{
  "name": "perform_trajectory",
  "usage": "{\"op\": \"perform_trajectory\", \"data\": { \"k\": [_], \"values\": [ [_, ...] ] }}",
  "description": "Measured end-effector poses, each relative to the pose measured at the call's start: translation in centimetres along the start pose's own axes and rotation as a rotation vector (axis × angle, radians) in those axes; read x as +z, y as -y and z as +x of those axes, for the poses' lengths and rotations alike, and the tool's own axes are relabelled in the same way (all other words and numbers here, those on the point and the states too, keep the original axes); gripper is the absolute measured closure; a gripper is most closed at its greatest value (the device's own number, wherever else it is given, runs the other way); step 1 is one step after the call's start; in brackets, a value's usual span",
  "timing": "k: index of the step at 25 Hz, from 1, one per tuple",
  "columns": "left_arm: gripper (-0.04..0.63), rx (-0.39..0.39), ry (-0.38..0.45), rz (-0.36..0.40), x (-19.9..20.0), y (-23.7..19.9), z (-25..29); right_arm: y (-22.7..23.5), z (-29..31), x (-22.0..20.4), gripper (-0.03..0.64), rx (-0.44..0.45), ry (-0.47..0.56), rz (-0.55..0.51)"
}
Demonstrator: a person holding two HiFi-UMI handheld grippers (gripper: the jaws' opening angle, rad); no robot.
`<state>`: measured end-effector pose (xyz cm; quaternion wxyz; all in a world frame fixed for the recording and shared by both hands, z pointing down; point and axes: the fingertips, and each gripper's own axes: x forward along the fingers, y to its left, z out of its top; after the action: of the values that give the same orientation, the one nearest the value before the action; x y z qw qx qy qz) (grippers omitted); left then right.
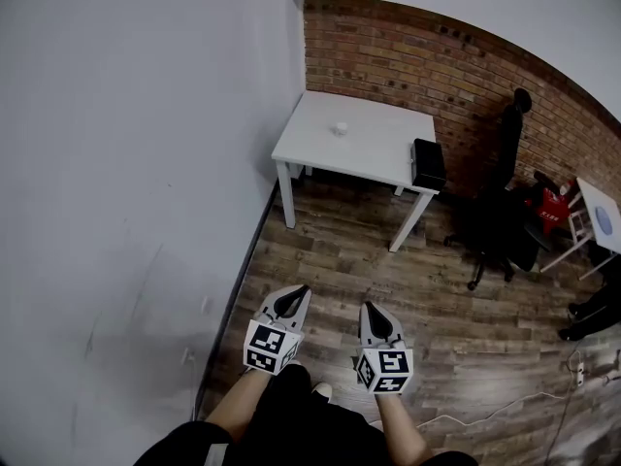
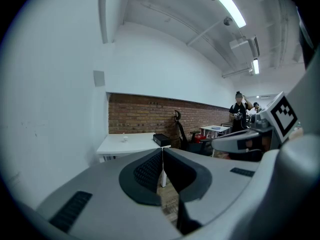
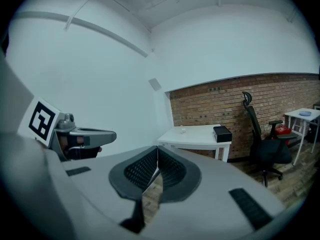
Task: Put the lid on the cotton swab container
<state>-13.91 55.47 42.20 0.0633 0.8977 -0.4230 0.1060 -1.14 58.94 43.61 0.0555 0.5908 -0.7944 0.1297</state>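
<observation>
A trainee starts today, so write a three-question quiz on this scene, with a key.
1. True or false: the left gripper and the right gripper both have jaws shut on nothing.
2. What shares the white table with the small white object? A) a black box; B) a laptop; C) a mug.
3. Fill in: the wall behind the table is ____.
Key: 1 true; 2 A; 3 brick.

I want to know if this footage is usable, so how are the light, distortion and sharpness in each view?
Head view: even light, the brick wall bows from lens distortion, the container on the white table is tiny. Left gripper view: the ceiling light glares, corners are black, the left gripper looks soft. Right gripper view: black corners too, no glare, the right gripper slightly soft.
</observation>
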Motion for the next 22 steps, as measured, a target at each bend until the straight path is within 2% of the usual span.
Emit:
{"op": "perform_trajectory", "data": {
  "k": [8,14,22],
  "values": [
    [0.58,-0.011,-0.008,-0.005,-0.1,0.9,2.5,1.6,0.8,-0.3,0.595,0.009,-0.007,0.009],
    [0.579,-0.022,-0.01,-0.01,0.1,-0.2,6.0,3.8,3.3,0.1,0.595,-0.002,-0.006,0.015],
    [0.58,-0.06,0.007,0.016,2.3,-2.2,11.5,6.4,7.7,2.2,0.595,-0.028,-0.001,0.013]
  ]
}}
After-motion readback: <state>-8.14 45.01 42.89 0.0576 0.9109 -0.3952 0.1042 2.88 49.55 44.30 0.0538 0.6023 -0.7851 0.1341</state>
